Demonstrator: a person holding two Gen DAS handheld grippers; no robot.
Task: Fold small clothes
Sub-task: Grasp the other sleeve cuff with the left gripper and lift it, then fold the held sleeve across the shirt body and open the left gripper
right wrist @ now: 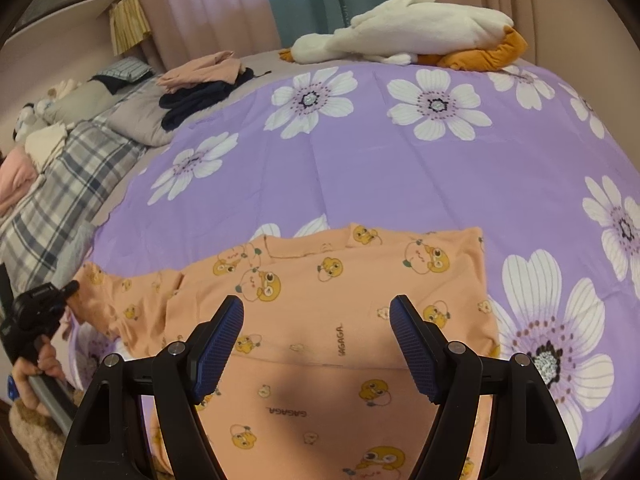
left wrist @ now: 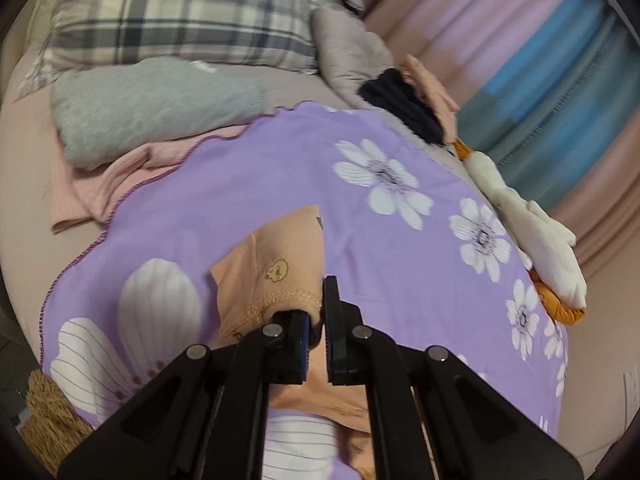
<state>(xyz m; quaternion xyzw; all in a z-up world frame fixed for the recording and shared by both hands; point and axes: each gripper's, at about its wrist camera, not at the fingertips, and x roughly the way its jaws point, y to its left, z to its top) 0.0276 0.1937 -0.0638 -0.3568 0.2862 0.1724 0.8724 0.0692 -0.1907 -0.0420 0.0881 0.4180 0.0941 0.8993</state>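
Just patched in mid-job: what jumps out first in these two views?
The orange cartoon-print shirt lies spread on the purple flowered bedspread, right under the open right hand-held gripper. The left hand-held gripper is shut on the shirt's sleeve, seen at the shirt's left edge in the right wrist view. A white plush goose lies along the bedspread's far edge.

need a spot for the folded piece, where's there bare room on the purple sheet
The purple sheet lies bare in a wide band between the orange shirt and the plush duck. Crowded: the folded clothes pile at far left, and the plaid bedding along the left edge.
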